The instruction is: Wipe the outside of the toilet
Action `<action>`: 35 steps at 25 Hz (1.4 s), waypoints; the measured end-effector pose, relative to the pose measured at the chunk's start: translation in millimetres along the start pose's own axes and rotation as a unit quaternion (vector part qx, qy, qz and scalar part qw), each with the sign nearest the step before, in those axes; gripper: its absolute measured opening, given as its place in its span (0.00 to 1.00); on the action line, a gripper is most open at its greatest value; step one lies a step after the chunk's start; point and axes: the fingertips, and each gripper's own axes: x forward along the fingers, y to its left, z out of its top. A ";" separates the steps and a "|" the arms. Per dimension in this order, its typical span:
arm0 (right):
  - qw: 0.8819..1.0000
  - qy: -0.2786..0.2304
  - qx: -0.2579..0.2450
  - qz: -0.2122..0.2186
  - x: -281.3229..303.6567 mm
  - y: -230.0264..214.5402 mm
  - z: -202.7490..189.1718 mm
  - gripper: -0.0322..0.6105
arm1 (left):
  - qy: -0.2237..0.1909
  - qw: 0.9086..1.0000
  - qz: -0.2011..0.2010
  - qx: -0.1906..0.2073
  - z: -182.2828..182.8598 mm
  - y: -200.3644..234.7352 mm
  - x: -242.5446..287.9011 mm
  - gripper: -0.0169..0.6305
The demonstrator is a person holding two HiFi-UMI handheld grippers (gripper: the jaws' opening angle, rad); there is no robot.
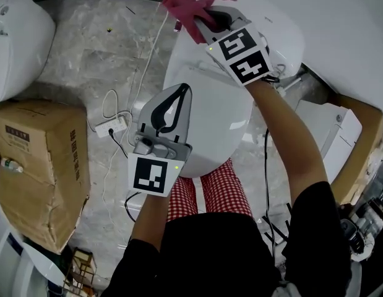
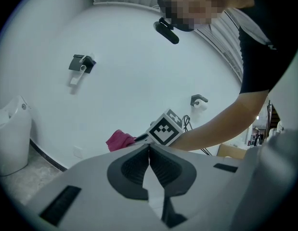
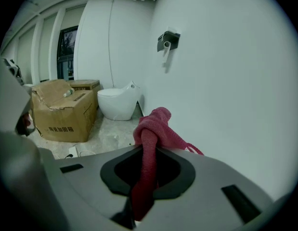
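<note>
Grey marble floor point(image 1: 98, 48) filled the upper left; the white toilet point(image 1: 222, 113) sat mid-frame; a cardboard box point(image 1: 43, 166) lay lower left; the left tool point(image 1: 182, 91), pressed together and empty, hung above the toilet; the right tool point(image 1: 211, 18) pinched a pink cloth point(image 1: 186, 6) at top centre.

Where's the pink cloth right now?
In the head view it is at top centre: the cloth is clamped in the right claw, just past the toilet's far end, near the wall.
</note>
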 end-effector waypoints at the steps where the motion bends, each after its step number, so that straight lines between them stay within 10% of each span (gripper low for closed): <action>1: 1.000 0.010 -0.008 -0.002 2.7 0.4 -3.6 0.14 | -0.001 1.000 0.000 -0.002 -0.2 0.3 -0.7 0.04; 8: 0.997 0.060 -0.056 -0.013 9.0 -3.4 -18.6 0.14 | 0.007 1.000 -0.007 -0.004 -3.5 -3.7 0.1 0.04; 35: 0.998 0.039 0.012 -0.040 -55.0 -41.2 -56.2 0.14 | 0.024 0.998 -0.048 0.013 -11.0 -58.0 21.3 0.04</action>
